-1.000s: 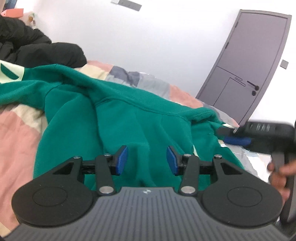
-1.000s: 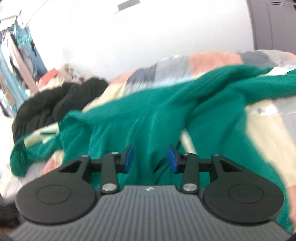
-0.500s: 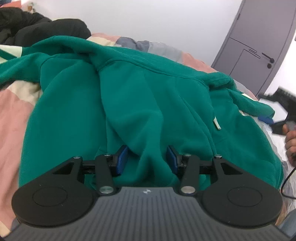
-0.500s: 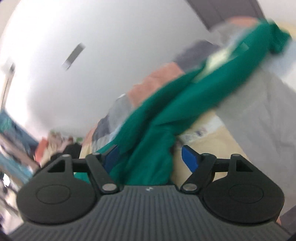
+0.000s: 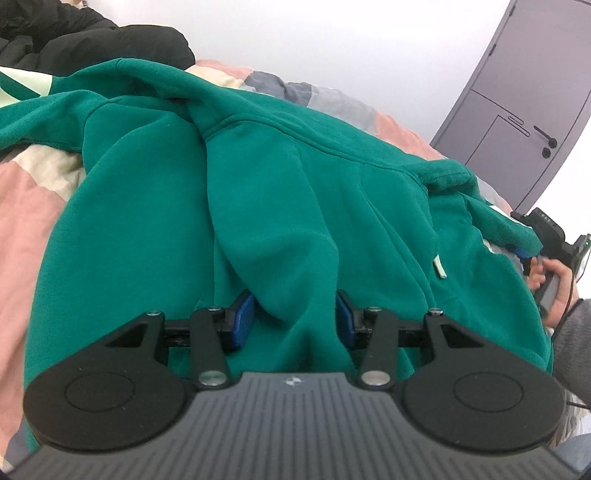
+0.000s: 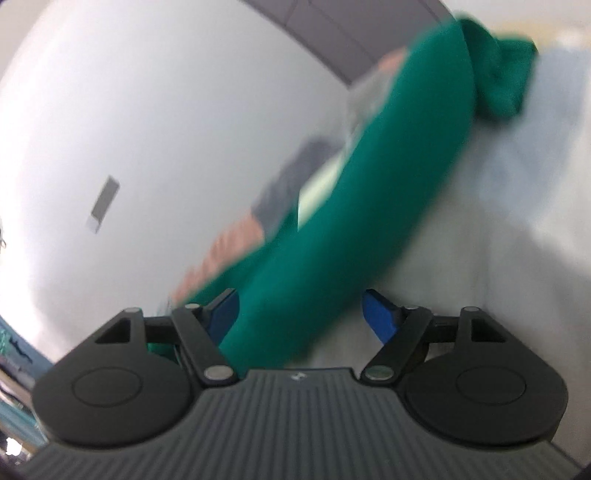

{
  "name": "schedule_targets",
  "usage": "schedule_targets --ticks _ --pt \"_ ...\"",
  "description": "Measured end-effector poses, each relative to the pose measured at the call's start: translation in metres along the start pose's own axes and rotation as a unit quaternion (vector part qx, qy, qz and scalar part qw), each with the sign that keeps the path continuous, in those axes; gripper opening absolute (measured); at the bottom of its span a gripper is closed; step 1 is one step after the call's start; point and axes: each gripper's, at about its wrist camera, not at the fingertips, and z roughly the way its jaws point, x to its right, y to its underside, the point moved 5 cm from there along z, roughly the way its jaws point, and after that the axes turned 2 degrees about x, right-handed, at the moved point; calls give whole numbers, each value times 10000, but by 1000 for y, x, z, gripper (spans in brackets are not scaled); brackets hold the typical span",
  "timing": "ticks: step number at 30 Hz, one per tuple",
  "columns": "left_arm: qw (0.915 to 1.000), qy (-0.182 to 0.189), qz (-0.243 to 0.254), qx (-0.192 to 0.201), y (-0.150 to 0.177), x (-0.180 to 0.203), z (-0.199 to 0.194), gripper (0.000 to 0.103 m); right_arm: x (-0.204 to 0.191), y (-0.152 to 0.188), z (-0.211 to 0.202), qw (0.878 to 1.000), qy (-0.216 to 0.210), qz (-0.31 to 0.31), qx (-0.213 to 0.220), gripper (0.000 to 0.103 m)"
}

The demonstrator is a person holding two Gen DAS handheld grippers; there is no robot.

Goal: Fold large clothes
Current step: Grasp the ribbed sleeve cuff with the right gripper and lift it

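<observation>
On the bed (image 5: 22,206), one green hoodie (image 5: 295,192): left gripper (image 5: 293,317) clamps it, right gripper (image 6: 301,314) gapes.

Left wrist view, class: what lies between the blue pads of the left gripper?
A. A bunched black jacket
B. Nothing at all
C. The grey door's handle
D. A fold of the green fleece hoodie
D: a bulging fold of the green fleece hoodie fills the gap of the left gripper, while the black jacket lies far behind it.
</observation>
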Motion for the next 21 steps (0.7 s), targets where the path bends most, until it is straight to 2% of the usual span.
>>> schedule_targets --ticks 4,8,12,16,17,18,20,21 --pt "10000 -25 -53 -5 -2 0 4 52 17 -36 30 9990 235 224 308 77" --pt "9999 -83 -102 -21 -3 -2 10 52 48 -64 52 9934 796 598 568 75" --pt "9996 -141 -232 -53 -7 -4 18 52 75 -93 59 9868 931 945 934 74" --pt "9995 -200 -249 -74 -10 -4 26 52 75 -116 70 9864 1110 730 967 75" --pt "9994 -227 -235 -79 -11 -4 28 52 73 -120 71 9866 1181 600 950 68" --pt "9994 -249 -239 -90 -12 -4 29 52 72 -124 72 9865 1266 468 922 52" --pt "9991 -314 -288 -74 -16 -3 29 52 68 -132 71 9857 1453 252 814 28" --pt "9989 -349 -322 -21 -18 -3 26 52 63 -135 70 9865 1419 167 800 23"
